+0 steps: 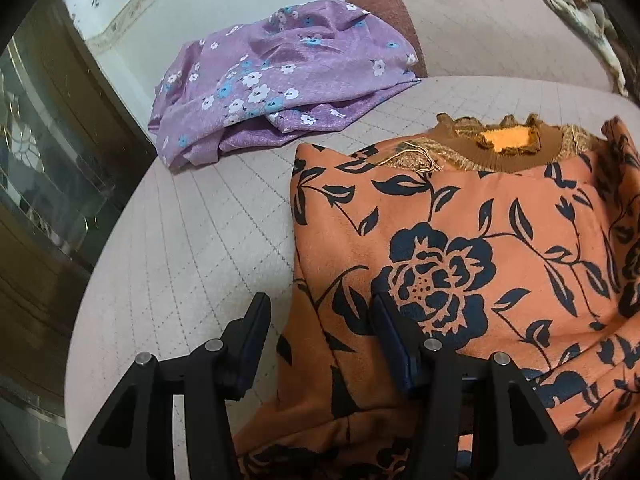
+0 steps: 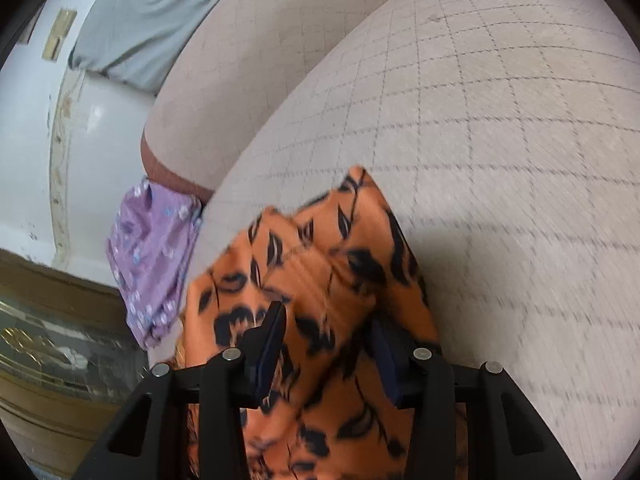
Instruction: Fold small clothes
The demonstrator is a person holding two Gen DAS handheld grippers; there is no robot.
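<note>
An orange garment [image 1: 460, 240] with dark blue flowers and a brown ruffled collar lies flat on the pale quilted sofa seat [image 1: 208, 220]. My left gripper [image 1: 320, 312] hovers open over the garment's left edge. One finger is over bare seat and the other over the cloth, and nothing is pinched. In the blurred right wrist view, a bunched fold of the orange garment [image 2: 320, 264] fills the gap between the pads of my right gripper [image 2: 328, 328], which is shut on it. A crumpled purple floral garment [image 1: 276, 80] lies apart at the seat's far left.
The sofa backrest [image 1: 500, 32] rises behind the seat. A grey cushion [image 2: 152, 16] lies at its top. The seat's left edge drops to a white tiled wall and a dark glass-fronted cabinet [image 1: 52, 152]. Bare quilted seat [image 2: 500, 160] stretches right of the orange garment.
</note>
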